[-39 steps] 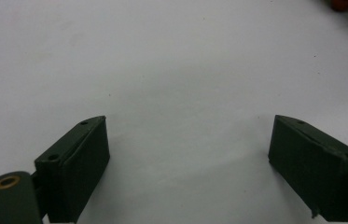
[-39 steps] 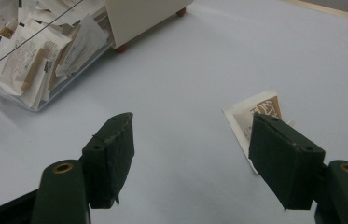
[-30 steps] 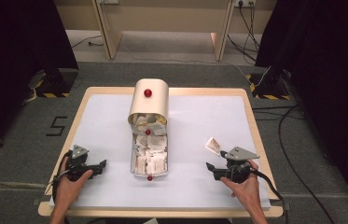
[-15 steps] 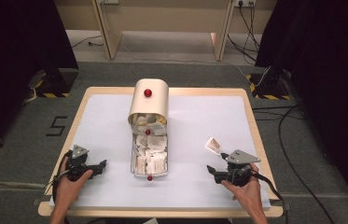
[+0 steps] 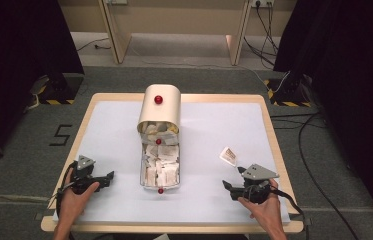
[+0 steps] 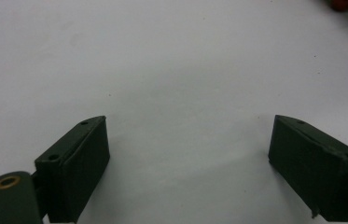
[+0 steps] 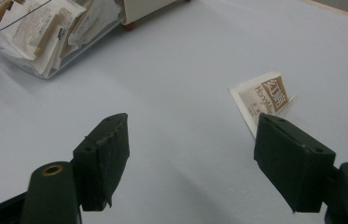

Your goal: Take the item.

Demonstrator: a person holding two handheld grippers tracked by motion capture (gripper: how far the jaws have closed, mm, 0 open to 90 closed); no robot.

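Counter (image 5: 114,125): white top with a wood rim, carrying all items.

Box (image 5: 159,102): cream, round-topped, with a red knob, at the centre far side. Its clear drawer (image 5: 159,186) is pulled out toward the near edge and is packed with paper sachets.

Left claw (image 5: 105,178): rests on the counter near the left corner, pointing right toward the drawer. In the left gripper view (image 6: 188,163) its jaws stand wide apart with bare counter between them; it holds nothing.

Right claw (image 5: 227,187): rests near the right corner, pointing left. In the right gripper view (image 7: 190,158) the jaws are spread wide and empty.

Sachet (image 5: 229,155): one loose white-and-brown packet lies flat on the counter, to the right of the drawer and just beyond the right claw. In the right gripper view the sachet (image 7: 265,95) sits just past the right-hand jaw, not between the jaws.

Step in hand, as judged: approach to the loose sachet, with pickup not yet begun. The next move calls for turning the right claw toward the sachet, centring it between the jaws, lowering to the counter and closing on one edge, since a flat packet gives little to grip.
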